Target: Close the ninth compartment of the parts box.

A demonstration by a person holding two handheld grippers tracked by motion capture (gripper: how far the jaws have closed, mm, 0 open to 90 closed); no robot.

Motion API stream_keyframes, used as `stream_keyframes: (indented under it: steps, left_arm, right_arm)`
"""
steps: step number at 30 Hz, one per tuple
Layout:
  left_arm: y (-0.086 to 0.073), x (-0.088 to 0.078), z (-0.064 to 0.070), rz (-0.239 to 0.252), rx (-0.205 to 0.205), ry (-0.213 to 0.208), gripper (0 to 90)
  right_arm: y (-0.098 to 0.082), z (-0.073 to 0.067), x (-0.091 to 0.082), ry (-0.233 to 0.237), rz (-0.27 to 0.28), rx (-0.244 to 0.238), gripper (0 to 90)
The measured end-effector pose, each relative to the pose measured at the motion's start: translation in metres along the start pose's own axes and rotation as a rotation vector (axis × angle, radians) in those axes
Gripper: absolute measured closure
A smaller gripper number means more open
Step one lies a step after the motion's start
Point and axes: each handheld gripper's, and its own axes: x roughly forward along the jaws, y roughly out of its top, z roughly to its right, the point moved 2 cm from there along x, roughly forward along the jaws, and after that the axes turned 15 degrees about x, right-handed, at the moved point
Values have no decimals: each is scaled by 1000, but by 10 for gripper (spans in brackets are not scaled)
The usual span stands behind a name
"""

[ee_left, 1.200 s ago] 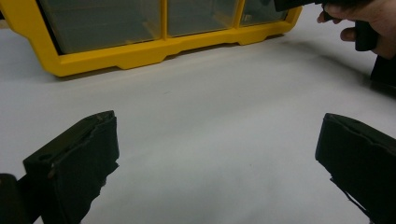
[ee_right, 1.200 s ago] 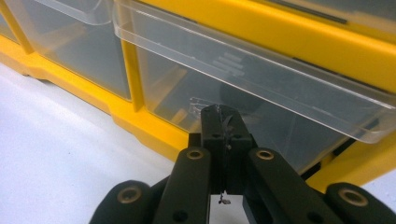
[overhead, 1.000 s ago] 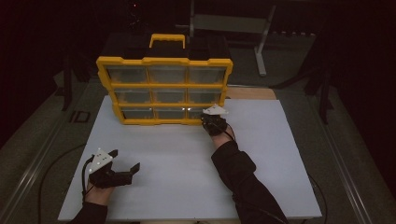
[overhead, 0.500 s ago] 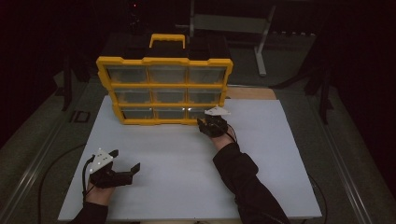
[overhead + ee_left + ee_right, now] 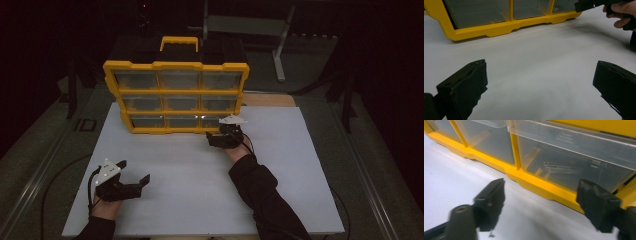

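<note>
Both jaws of the right tool (image 5: 540,202) have just spread with nothing between them, releasing the bottom-right drawer (image 5: 574,167) directly ahead; left tool (image 5: 541,87) rests spread, idle.

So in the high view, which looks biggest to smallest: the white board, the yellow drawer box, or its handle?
1. White board
2. Yellow drawer box
3. Its handle

The handle sits farther from the camera, but it is plainly the smallest.

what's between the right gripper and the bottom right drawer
Nothing but bare white table, seen in the right gripper view: the right gripper stands open before the drawer.
</note>
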Motion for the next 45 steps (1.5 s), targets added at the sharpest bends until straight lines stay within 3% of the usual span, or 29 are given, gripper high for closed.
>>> stream_keyframes:
  steps: [4,7,12,19,28,33,41,45]
  left_arm:
    - [0,-1,-1,11,2,-6,0]
    - [0,-2,-1,16,6,-10,0]
    - [0,-2,-1,35,13,-29,0]
    - [1,-1,3,49,49,-71,0]
    - [1,-1,3,63,39,-84,0]
    - [1,-1,3,65,45,-92,0]
    - [1,-2,3,71,47,-95,0]
    - [2,-2,4,71,50,-97,0]
  right_arm:
    - [0,-1,-3,46,-7,9,101]
    - [0,-1,-4,55,-15,-3,93]
    - [-1,0,-5,55,4,-8,94]
    - [0,5,-10,114,19,-29,95]
    - [3,6,-17,194,15,-69,95]
    - [4,6,-23,210,10,-88,95]
    - [6,6,-40,241,26,-113,95]
    - [6,11,-57,259,45,-126,95]
